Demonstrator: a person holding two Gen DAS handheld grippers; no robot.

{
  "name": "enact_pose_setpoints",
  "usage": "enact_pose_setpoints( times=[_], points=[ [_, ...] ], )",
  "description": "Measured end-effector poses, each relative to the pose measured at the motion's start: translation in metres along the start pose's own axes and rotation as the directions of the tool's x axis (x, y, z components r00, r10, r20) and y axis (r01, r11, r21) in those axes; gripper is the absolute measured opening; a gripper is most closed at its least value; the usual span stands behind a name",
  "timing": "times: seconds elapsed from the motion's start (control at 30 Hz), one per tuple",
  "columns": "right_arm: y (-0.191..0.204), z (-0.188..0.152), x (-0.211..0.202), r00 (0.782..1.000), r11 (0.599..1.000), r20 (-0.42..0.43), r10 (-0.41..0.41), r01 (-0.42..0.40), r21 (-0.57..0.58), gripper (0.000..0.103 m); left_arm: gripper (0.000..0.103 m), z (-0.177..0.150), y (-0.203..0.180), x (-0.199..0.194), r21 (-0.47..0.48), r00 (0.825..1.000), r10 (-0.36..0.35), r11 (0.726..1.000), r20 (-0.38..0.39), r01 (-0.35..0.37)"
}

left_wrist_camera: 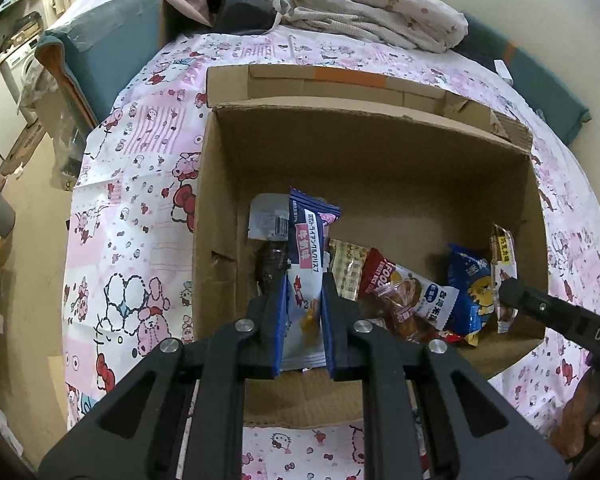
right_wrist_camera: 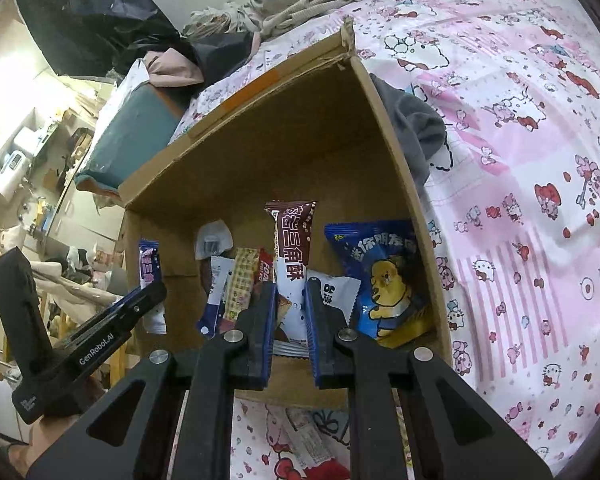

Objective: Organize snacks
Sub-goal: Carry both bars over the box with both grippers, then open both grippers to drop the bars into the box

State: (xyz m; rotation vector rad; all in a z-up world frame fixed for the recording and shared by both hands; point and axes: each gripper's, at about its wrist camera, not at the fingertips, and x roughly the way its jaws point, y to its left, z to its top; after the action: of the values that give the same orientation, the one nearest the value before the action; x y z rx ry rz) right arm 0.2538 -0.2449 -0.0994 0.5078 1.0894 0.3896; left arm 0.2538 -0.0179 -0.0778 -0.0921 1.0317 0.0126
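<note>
An open cardboard box (left_wrist_camera: 360, 114) stands on a pink cartoon-print cloth. My left gripper (left_wrist_camera: 304, 284) is over the box's left part, shut on an upright blue-and-white snack packet (left_wrist_camera: 306, 248). In the right wrist view my right gripper (right_wrist_camera: 291, 288) is shut on an upright brown-and-white snack packet (right_wrist_camera: 294, 240) inside the same box (right_wrist_camera: 300, 140). Each gripper also shows in the other's view: the right gripper (left_wrist_camera: 512, 294) at the box's right wall, the left gripper (right_wrist_camera: 156, 292) at its left wall. On the box floor lie a red packet (left_wrist_camera: 404, 292) and a blue packet with a yellow cartoon figure (right_wrist_camera: 388, 280).
A white packet (left_wrist_camera: 266, 216) and a chequered yellow packet (left_wrist_camera: 346, 264) also lie in the box. A grey cloth (right_wrist_camera: 416, 128) hangs by its right wall. Behind the box are a heap of clothes (left_wrist_camera: 360, 4) and a teal cushion (left_wrist_camera: 112, 40). One packet (right_wrist_camera: 312, 448) lies on the pink cloth (right_wrist_camera: 520, 160) in front.
</note>
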Motion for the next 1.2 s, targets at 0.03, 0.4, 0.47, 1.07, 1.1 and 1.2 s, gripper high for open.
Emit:
enact_pose_setpoints(
  times=[0.03, 0.4, 0.47, 1.07, 1.1, 1.2],
  points=[
    [0.0, 0.0, 0.0, 1.0, 1.0, 0.0, -0.005, 0.005, -0.003, 0.015, 0.013, 0.0, 0.0, 0.0, 0.0, 1.0, 0.003, 1.0, 0.0, -0.003],
    [0.004, 0.001, 0.001, 1.0, 1.0, 0.002, 0.019, -0.019, -0.008, 0.019, 0.014, -0.002, 0.0, 0.0, 0.002, 1.0, -0.002, 1.0, 0.0, 0.002],
    [0.006, 0.001, 0.001, 1.0, 1.0, 0.002, 0.022, -0.022, -0.013, 0.019, 0.015, -0.002, 0.0, 0.0, 0.002, 1.0, -0.006, 1.0, -0.001, 0.006],
    [0.002, 0.005, -0.024, 0.996, 0.999, 0.08, 0.041, -0.043, 0.024, 0.078, 0.083, -0.007, -0.004, -0.026, -0.011, 0.999, 0.007, 1.0, 0.053, -0.007],
    [0.001, 0.003, -0.029, 0.996, 0.999, 0.082, 0.038, -0.04, 0.027, 0.078, 0.083, -0.008, -0.004, -0.028, -0.018, 0.999, 0.004, 1.0, 0.052, -0.003],
    [-0.001, -0.003, -0.043, 0.996, 0.999, 0.088, 0.017, -0.02, 0.03, 0.078, 0.083, -0.013, -0.003, -0.035, -0.028, 0.999, 0.001, 1.0, 0.051, 0.0]
  ],
)
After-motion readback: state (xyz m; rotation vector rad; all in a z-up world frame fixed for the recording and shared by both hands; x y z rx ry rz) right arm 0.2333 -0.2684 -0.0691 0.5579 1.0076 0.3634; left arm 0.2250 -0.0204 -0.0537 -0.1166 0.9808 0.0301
